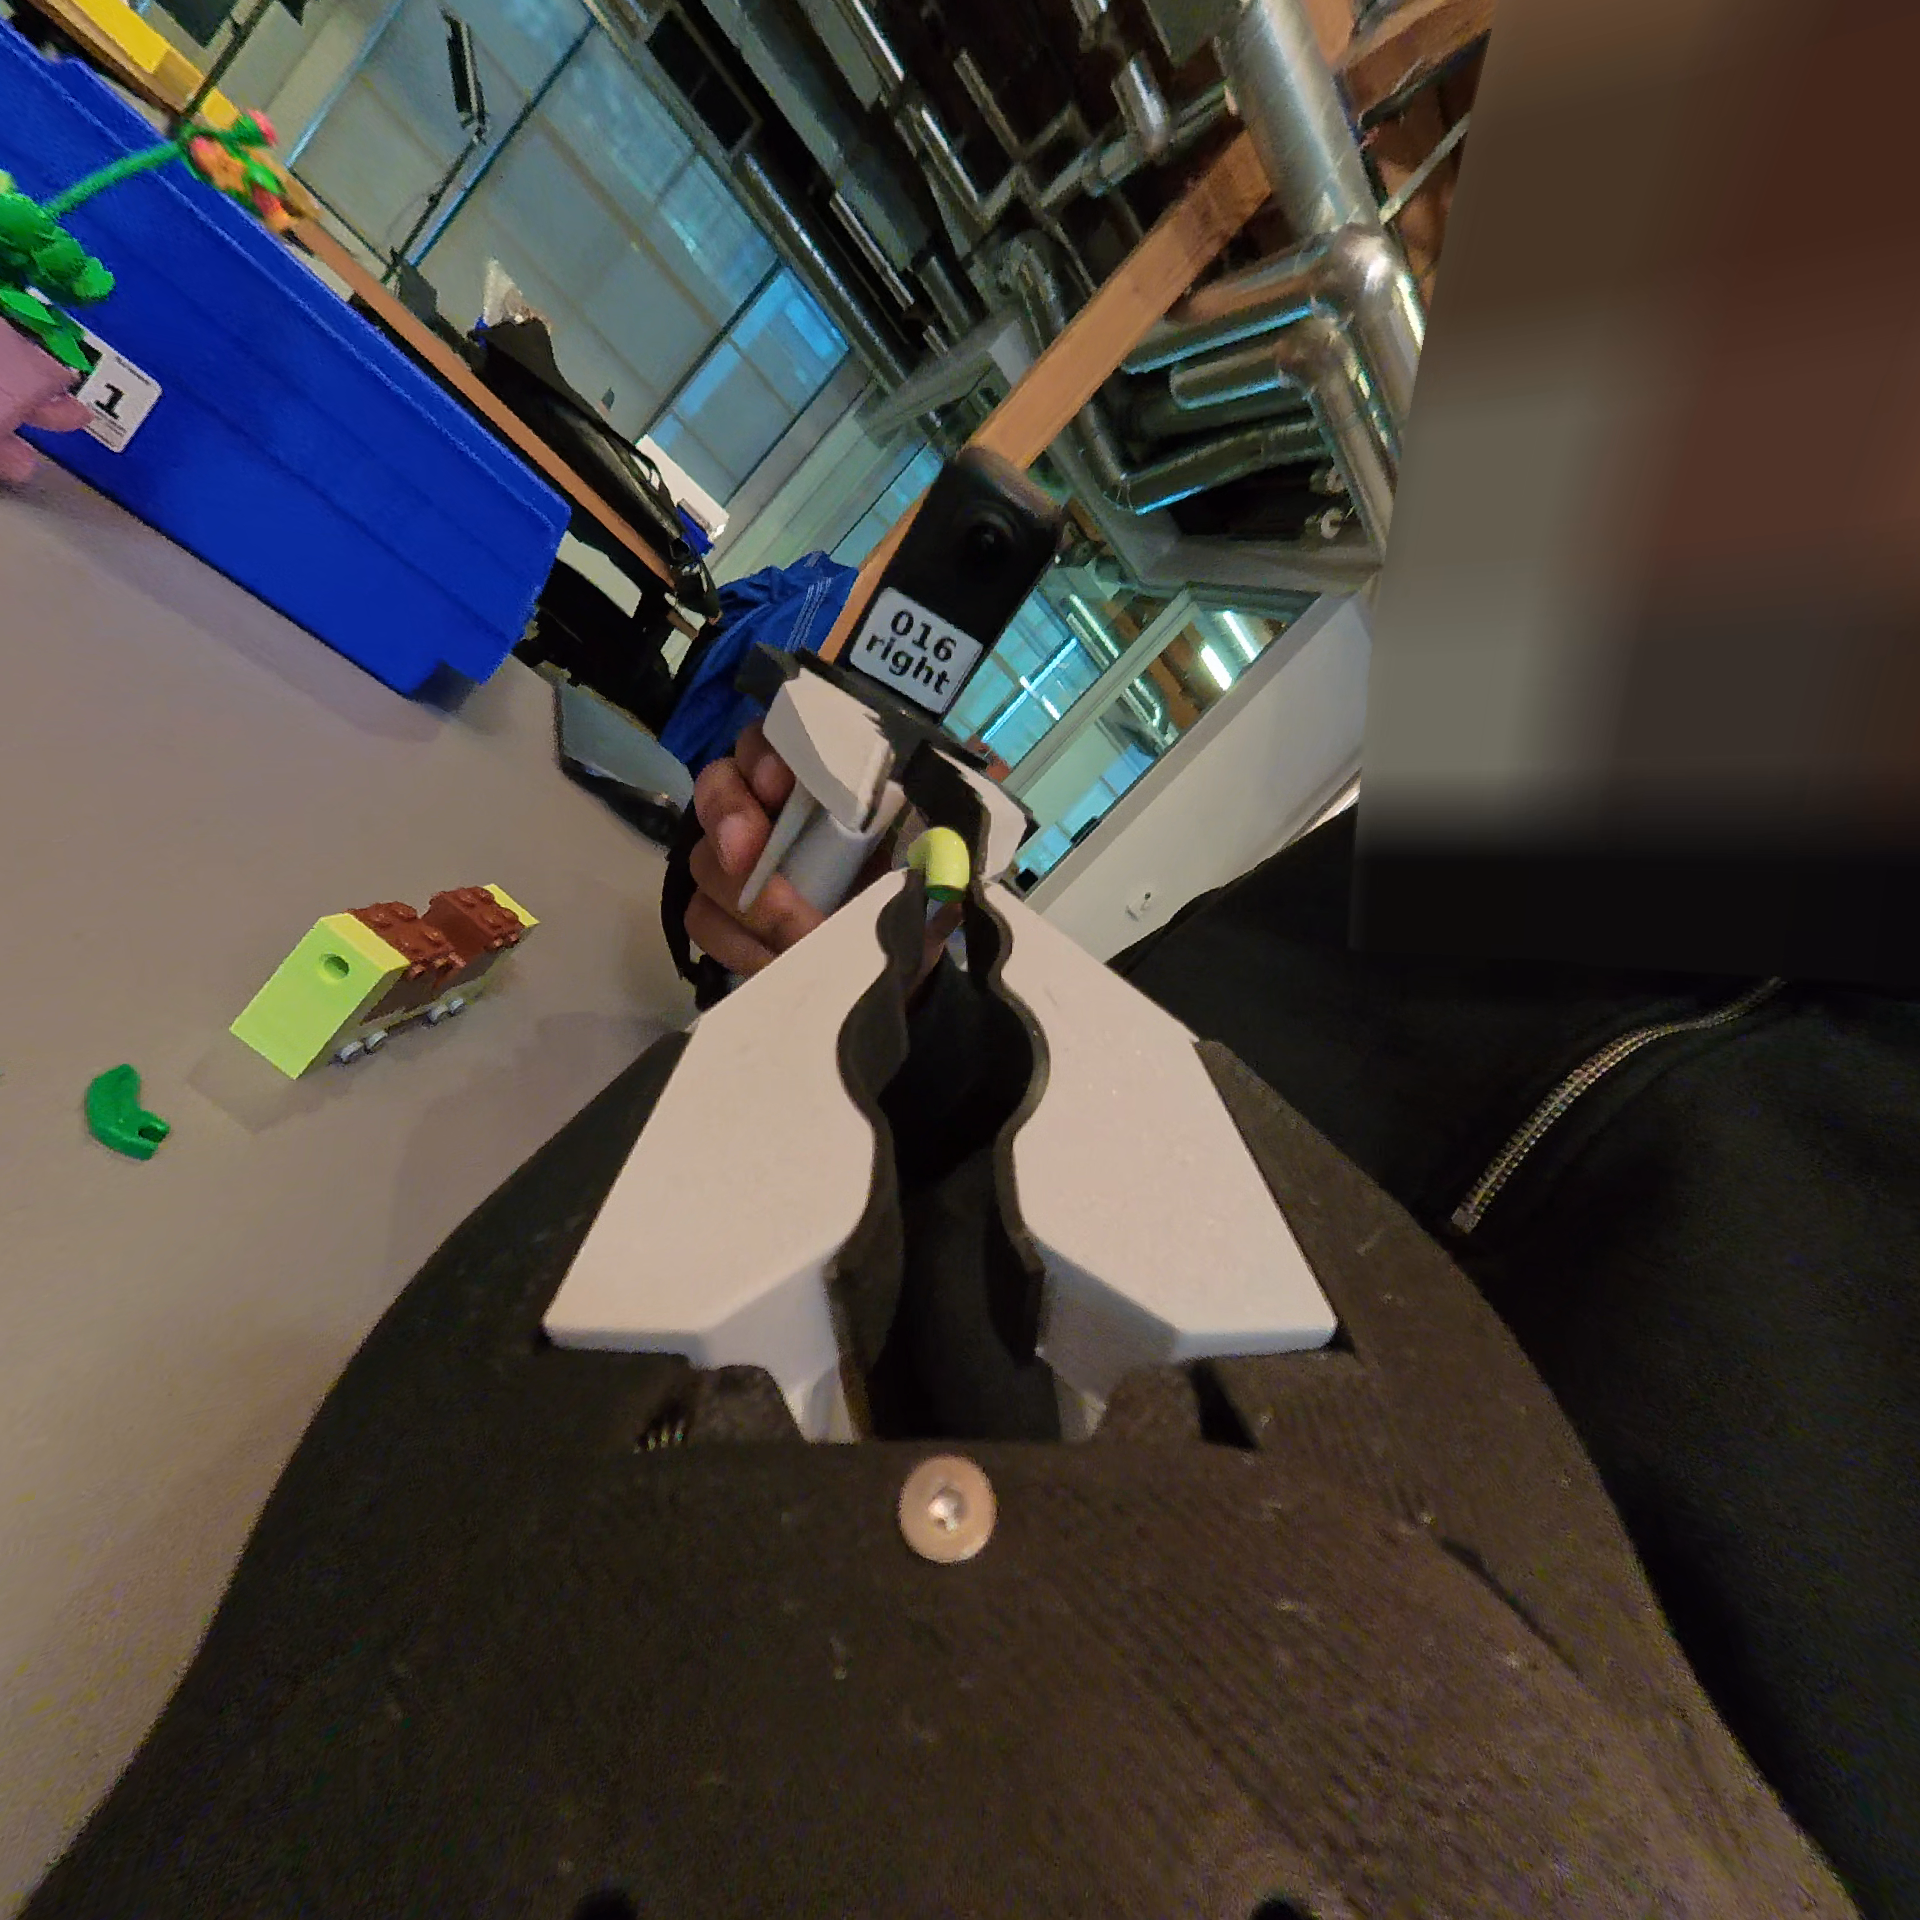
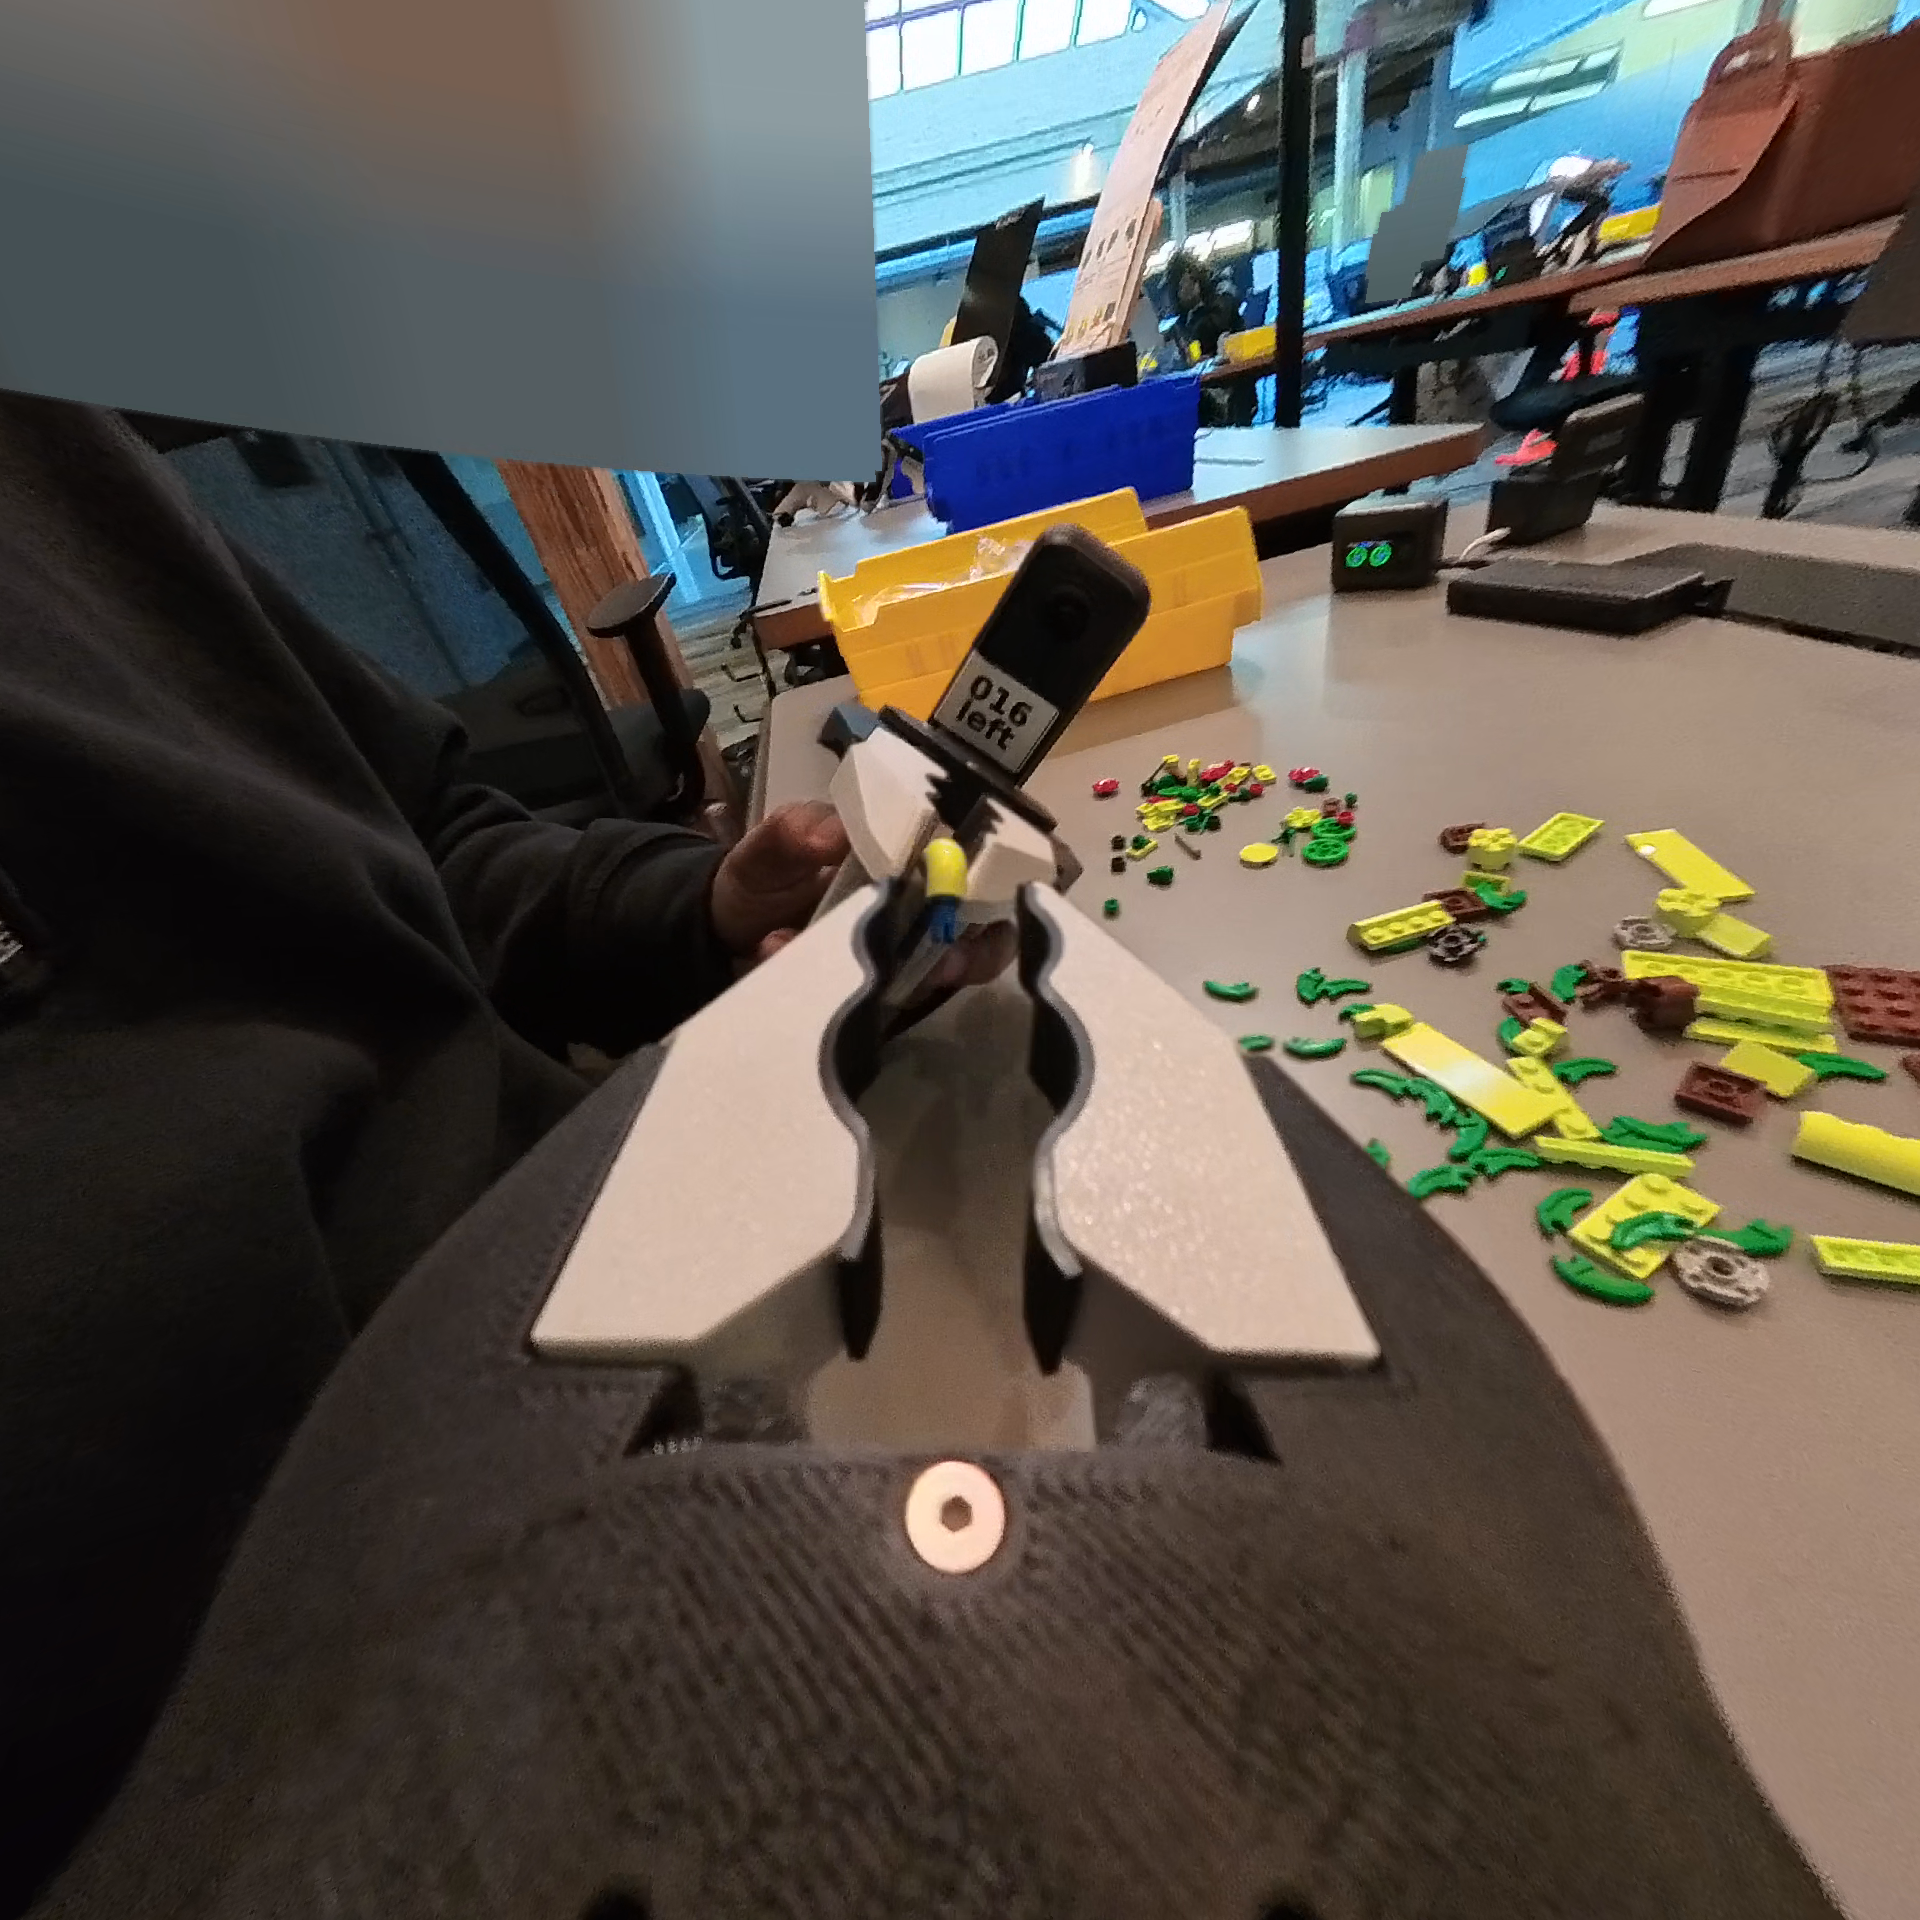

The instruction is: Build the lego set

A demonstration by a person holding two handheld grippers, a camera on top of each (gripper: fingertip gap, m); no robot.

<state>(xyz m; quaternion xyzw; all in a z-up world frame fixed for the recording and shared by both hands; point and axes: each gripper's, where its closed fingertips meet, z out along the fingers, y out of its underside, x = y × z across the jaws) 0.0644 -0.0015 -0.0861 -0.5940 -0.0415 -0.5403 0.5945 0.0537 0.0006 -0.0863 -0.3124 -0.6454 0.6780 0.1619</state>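
Left tongs [image 1: 940,899] nearly closed, pinching small lime-green lego piece [image 1: 943,860] at tips. Right tongs [image 2: 951,914] narrow but gapped; whether they grip same piece [image 2: 943,871], cannot tell. Both tongs raised off bench [image 1: 208,727], tip to tip before person's chest: likely handover or mid-air joining, one steadying, other aligning. Hand [image 1: 732,873] wraps right handle. Partly built lime-and-brown block [image 1: 379,971] and green curved piece [image 1: 123,1112] on bench; loose bricks [image 2: 1610,1091] scattered right, near yellow bin [image 2: 1184,582].
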